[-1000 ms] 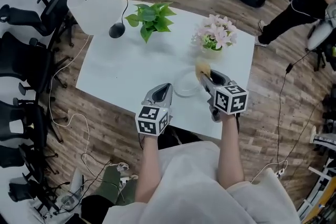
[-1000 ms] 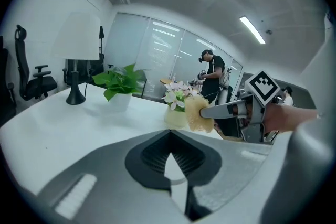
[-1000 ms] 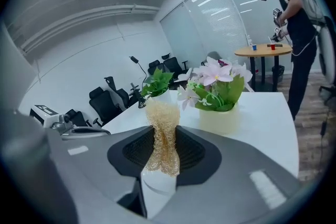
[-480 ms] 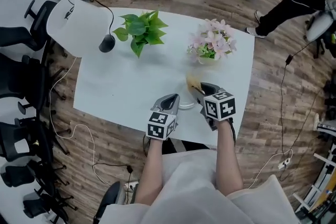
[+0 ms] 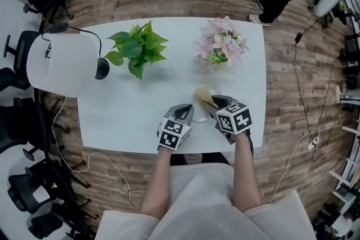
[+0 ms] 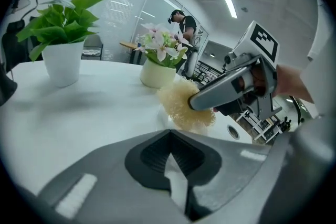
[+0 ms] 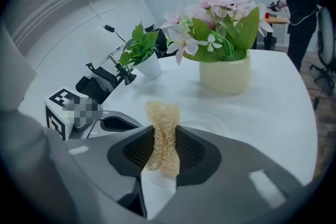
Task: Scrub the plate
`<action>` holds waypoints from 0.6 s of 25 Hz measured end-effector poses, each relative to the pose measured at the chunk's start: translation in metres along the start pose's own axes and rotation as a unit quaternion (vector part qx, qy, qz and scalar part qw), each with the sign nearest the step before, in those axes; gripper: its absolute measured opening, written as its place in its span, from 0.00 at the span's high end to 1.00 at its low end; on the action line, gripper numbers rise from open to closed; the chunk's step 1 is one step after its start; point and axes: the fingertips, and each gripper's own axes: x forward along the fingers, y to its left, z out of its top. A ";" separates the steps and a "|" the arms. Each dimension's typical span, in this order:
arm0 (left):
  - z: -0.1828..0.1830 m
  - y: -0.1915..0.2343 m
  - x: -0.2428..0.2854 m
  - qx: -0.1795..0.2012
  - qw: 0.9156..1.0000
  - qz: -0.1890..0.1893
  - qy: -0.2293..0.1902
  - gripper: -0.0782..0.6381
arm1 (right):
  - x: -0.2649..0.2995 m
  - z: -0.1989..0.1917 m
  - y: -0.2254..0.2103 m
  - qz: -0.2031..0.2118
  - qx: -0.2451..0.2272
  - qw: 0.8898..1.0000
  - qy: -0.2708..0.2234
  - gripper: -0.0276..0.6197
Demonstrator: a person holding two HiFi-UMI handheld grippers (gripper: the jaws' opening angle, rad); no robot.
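Left gripper (image 5: 184, 111): jaws almost closed, thin slit, can't tell if the rim's pinched. Right gripper (image 5: 212, 102) clamps the mesh scrubber (image 7: 161, 128) at the clear glass plate (image 7: 210, 122) between them, near the table (image 5: 124, 104) edge. Risk: if unheld, scrubbing pressure skids the plate into the flower pot (image 7: 226, 76).

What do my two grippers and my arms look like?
The left gripper and the right gripper are both grey, wedge-shaped two-jaw tools with dark ribbed pads inside the jaws. Each carries a white cube printed with black square markers. The arms are bare below the short sleeves of a loose, pale top.
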 end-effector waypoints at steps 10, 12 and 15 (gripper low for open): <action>-0.006 -0.014 0.016 0.043 0.997 -0.061 0.014 0.89 | 0.020 -0.014 -0.014 -0.045 0.073 0.996 -0.001 0.74; -0.007 -0.015 0.016 0.054 0.996 -0.066 0.016 0.89 | 0.021 -0.016 -0.019 -0.069 0.079 0.994 0.001 0.75; -0.008 -0.017 0.015 0.059 0.995 -0.076 0.018 0.89 | 0.025 -0.017 -0.022 -0.101 0.072 0.992 0.007 0.75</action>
